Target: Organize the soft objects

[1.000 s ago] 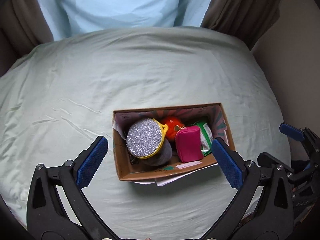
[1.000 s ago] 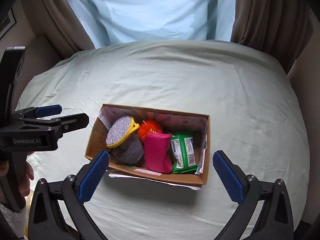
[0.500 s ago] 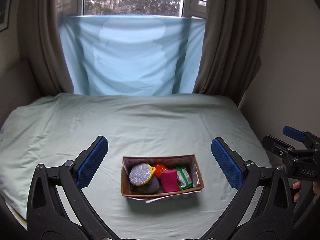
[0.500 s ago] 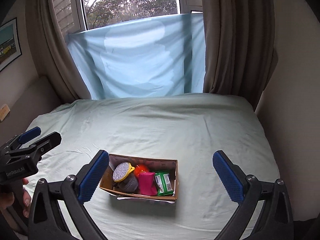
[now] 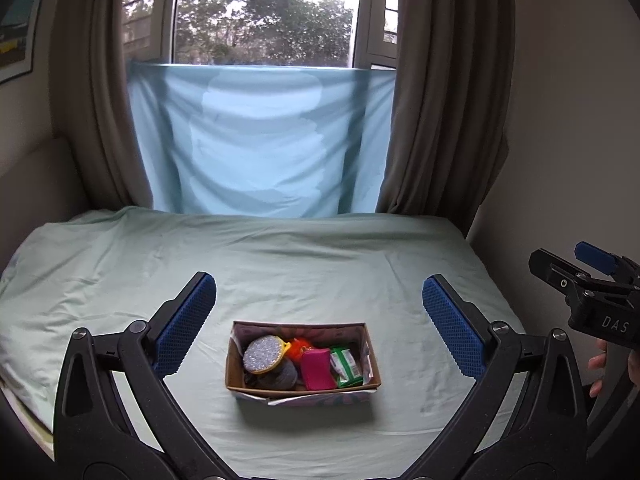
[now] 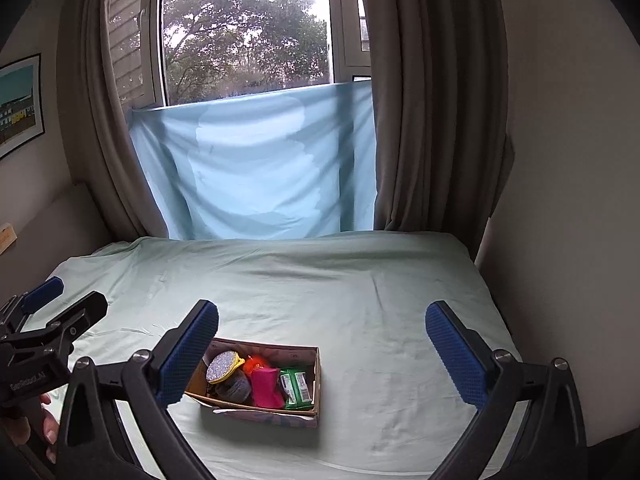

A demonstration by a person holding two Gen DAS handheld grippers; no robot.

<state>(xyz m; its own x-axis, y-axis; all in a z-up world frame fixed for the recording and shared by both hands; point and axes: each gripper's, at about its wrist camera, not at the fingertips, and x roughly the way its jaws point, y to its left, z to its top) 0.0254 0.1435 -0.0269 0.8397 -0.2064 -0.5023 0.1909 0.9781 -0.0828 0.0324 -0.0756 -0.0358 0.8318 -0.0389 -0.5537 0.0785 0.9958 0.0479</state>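
Both sets of fingers are spread wide and holding nothing: the left gripper (image 5: 319, 328) and right gripper (image 6: 322, 354) just hover above the near end of the bed (image 5: 320, 264). Cardboard box (image 5: 256, 390) sits on the sheet, packed with a glittery pouch (image 5: 262, 356), pink pouch (image 5: 316, 368) and green pack (image 5: 346, 366).

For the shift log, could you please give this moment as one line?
left gripper: open, empty | right gripper: open, empty | cardboard box: on bed, holding soft items | phase: both raised clear
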